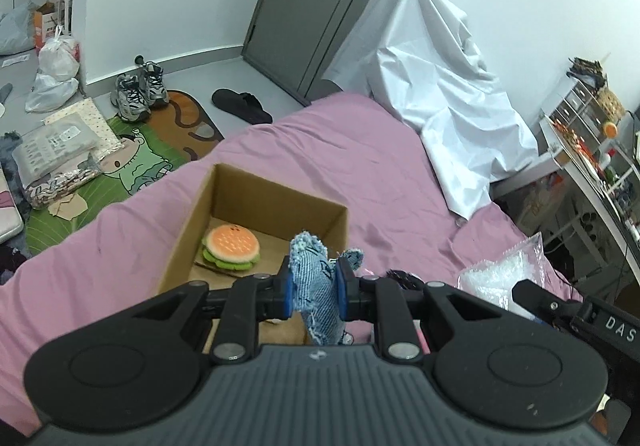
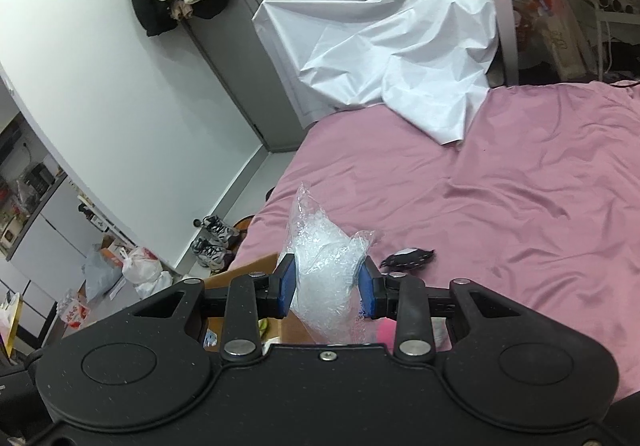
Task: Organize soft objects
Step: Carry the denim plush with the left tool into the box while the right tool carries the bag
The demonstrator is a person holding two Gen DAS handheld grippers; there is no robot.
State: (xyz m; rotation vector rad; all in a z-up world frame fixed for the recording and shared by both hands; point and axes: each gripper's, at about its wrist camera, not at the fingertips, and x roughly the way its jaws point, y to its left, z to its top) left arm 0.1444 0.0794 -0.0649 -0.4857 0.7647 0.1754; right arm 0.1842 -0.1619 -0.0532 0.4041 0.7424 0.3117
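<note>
Left tool [image 1: 313,292] clamps denim toy [image 1: 316,278] beside burger-holding cardboard box [image 1: 192,221].

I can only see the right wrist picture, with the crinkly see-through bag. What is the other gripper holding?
Observer: The left gripper is shut on a small blue denim stuffed toy.
Operator: Where does it go?
Observer: Probably the open brown cardboard box on the pink bedsheet; the toy is right at its near edge.
Operator: Is the box empty?
Observer: No. A plush hamburger with an orange bun and green lettuce lies inside.
Operator: Can you see my bag too?
Observer: Yes, the clear plastic bag of shredded filling shows at the right, beside the right gripper.
</note>
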